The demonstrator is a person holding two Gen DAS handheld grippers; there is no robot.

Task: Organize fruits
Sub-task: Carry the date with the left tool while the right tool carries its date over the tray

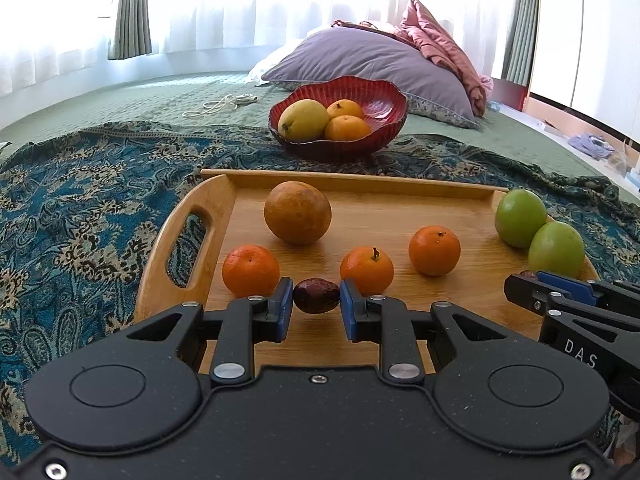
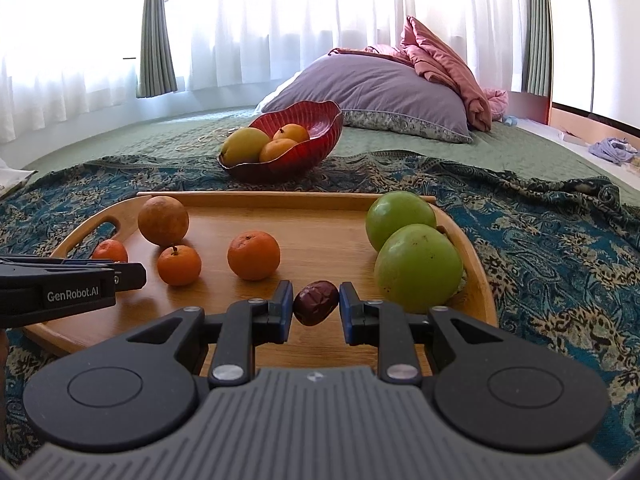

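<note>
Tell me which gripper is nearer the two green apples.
Right. The right gripper, shut on a date, sits beside the green apples; the left gripper is further off, near the tangerines.

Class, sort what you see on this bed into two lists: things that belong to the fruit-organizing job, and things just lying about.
Part of the job:
- left gripper, holding a date
- right gripper, holding another date
- wooden tray
- tangerines
- green apples
- red bowl

Lying about:
- purple pillow
- pink blanket
- white cord

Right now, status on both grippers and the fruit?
Left gripper shut on a date. Right gripper shut on a second date. Both low over tray. Bowl path open.
</note>
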